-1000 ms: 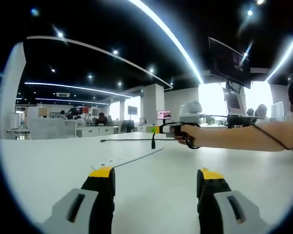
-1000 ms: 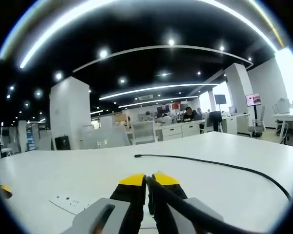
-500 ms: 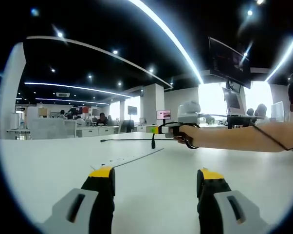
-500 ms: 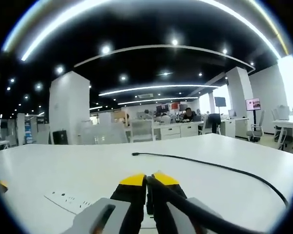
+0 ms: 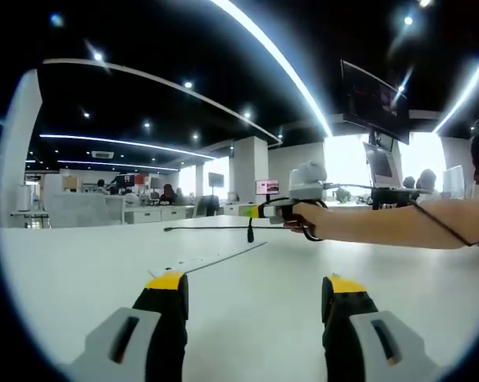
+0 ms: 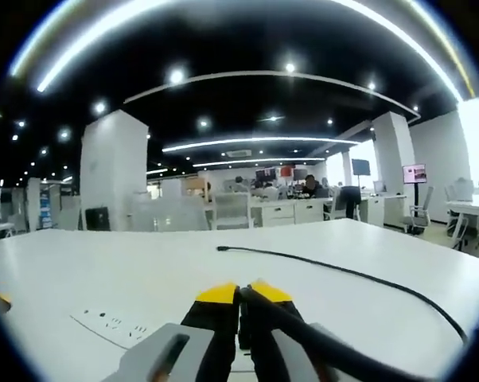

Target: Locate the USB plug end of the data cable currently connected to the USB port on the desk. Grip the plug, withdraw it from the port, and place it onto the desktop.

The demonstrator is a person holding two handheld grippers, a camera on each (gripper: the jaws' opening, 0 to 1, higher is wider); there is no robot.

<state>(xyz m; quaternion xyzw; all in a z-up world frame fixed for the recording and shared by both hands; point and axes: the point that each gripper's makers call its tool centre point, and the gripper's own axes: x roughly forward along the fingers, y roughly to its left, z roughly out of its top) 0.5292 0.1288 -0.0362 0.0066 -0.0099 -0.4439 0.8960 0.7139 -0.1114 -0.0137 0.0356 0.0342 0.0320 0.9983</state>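
The left hand-held gripper hovers low over the white counter, its jaws spread wide with nothing between them. The right hand-held gripper, held above the counter by a hand, has its jaws pinched on the plug of the black cable. The cable's free end lies toward the counter's far edge. A socket strip sits flush in the counter, just beside the right gripper.
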